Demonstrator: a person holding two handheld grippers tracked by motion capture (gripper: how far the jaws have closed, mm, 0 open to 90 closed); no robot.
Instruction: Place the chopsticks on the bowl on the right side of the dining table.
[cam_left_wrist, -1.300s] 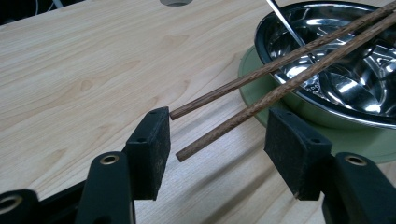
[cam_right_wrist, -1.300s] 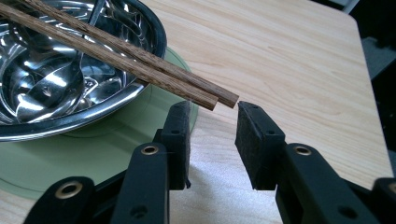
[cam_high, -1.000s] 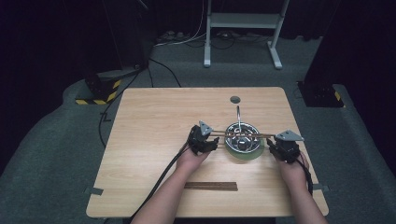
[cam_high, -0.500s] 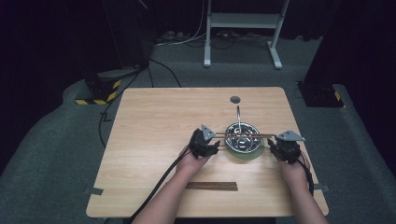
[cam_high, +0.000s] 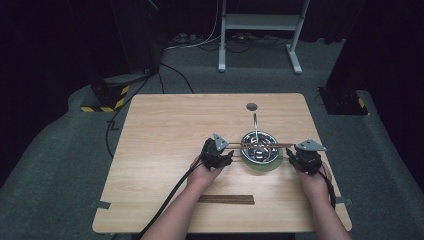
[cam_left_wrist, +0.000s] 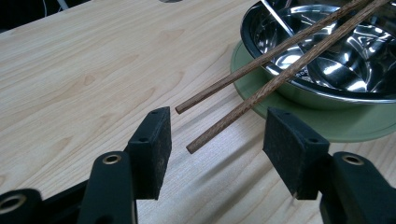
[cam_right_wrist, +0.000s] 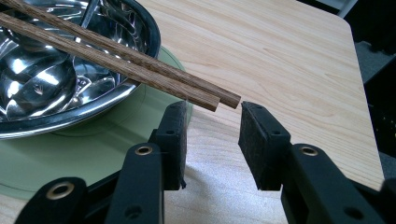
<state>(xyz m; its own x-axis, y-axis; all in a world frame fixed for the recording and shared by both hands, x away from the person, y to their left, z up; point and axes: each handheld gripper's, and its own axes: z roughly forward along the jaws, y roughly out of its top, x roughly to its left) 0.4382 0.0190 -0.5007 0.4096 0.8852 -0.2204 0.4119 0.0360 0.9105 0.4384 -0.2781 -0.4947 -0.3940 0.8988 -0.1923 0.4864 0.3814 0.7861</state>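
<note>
My left hand-held gripper (cam_left_wrist: 212, 130) is let go, its jaws wide apart with nothing between them; the near tips of the two chopsticks (cam_left_wrist: 280, 70) hang just in front of it, touching neither pad. My right hand-held gripper (cam_right_wrist: 212, 126) is let go too; the other ends of the chopsticks (cam_right_wrist: 116, 60) sit just above and ahead of its jaws, not pinched.

The chopsticks lie side by side across the top of the shiny metal bowl (cam_left_wrist: 245, 37), resting on its rim, with both ends sticking out past it. The bowl stands on a flat green plate (cam_left_wrist: 336, 126). A metal spoon handle (cam_high: 255, 122) leans out of the bowl on the far side.

From the high view, both hands look a tiny bit farther back from the bowl than they were a second ago; the left hand-held gripper (cam_high: 229, 154) and the right hand-held gripper (cam_high: 292, 157) are now just off the stick ends; the chopsticks have not moved. I think that means the sticks have been set down on the bowl and this step is about done; next I should pull straight back so I do not bump them off.

Another pair of sticks (cam_high: 226, 199) lies on the table (cam_high: 170, 130) near me, between my arms.
</note>
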